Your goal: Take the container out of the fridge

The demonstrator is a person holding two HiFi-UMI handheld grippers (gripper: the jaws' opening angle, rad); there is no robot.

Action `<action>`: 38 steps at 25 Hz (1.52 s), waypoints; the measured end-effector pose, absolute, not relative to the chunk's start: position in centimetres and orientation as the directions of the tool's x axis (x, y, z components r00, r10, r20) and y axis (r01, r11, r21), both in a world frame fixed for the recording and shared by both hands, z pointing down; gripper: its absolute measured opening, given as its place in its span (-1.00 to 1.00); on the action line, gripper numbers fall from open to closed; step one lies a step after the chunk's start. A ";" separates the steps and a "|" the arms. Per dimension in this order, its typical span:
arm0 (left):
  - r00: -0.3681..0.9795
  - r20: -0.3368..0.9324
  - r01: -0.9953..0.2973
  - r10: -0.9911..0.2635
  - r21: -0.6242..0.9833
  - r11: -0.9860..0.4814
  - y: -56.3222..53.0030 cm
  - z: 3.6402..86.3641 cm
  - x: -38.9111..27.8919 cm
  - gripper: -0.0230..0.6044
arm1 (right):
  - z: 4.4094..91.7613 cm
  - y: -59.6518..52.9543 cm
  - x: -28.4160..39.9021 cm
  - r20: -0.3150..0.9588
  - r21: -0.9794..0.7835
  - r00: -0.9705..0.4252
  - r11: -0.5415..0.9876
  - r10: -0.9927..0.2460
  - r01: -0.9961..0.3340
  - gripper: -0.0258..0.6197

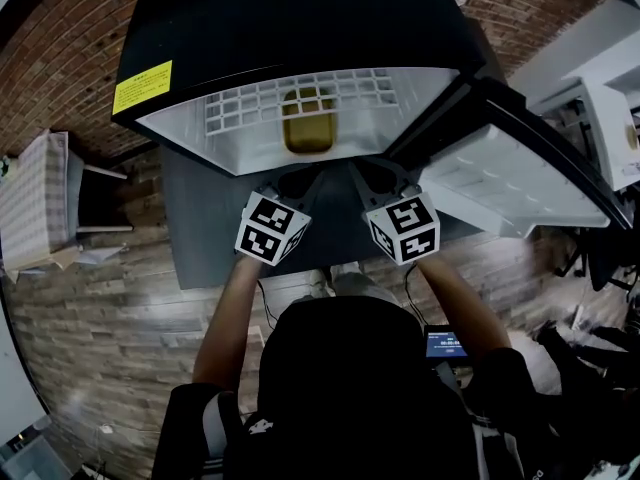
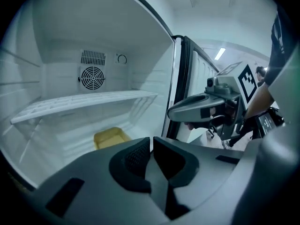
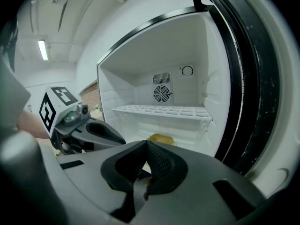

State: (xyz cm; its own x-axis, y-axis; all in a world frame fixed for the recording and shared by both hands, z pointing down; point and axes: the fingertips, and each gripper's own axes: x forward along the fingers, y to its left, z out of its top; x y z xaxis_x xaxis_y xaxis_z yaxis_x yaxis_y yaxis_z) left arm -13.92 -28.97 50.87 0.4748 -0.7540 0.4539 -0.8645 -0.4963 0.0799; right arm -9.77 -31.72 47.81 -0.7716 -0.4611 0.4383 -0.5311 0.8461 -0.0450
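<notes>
A yellow container (image 1: 308,123) sits on the fridge floor under a white wire shelf (image 1: 300,96). It also shows as the yellow container (image 2: 111,137) in the left gripper view and the yellow container (image 3: 161,138) in the right gripper view. My left gripper (image 1: 290,186) and right gripper (image 1: 372,180) hover side by side just outside the fridge opening, short of the container. The left gripper (image 2: 152,146) has its jaws together with nothing between them. The right gripper (image 3: 145,161) also has its jaws together and holds nothing.
The fridge door (image 1: 520,183) stands open to the right, its white inner racks facing up. A fan grille (image 2: 92,77) is on the fridge's back wall. A chair with a checked cloth (image 1: 40,203) stands at the left, by a brick wall (image 1: 60,48).
</notes>
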 end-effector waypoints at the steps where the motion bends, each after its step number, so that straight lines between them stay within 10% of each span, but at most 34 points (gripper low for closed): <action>1: 0.473 0.471 -0.862 -0.745 0.072 -0.502 -29.2 51.4 -14.0 -0.88 | 48.0 -31.9 -9.8 0.442 -0.047 -0.771 0.847 -0.458 -0.529 -0.80; 38: 0.175 0.870 -0.363 -0.461 -0.378 -0.851 -34.5 65.9 -16.6 -0.53 | 53.2 -32.5 -8.7 0.547 -0.118 -0.747 0.848 -0.378 -0.516 -0.80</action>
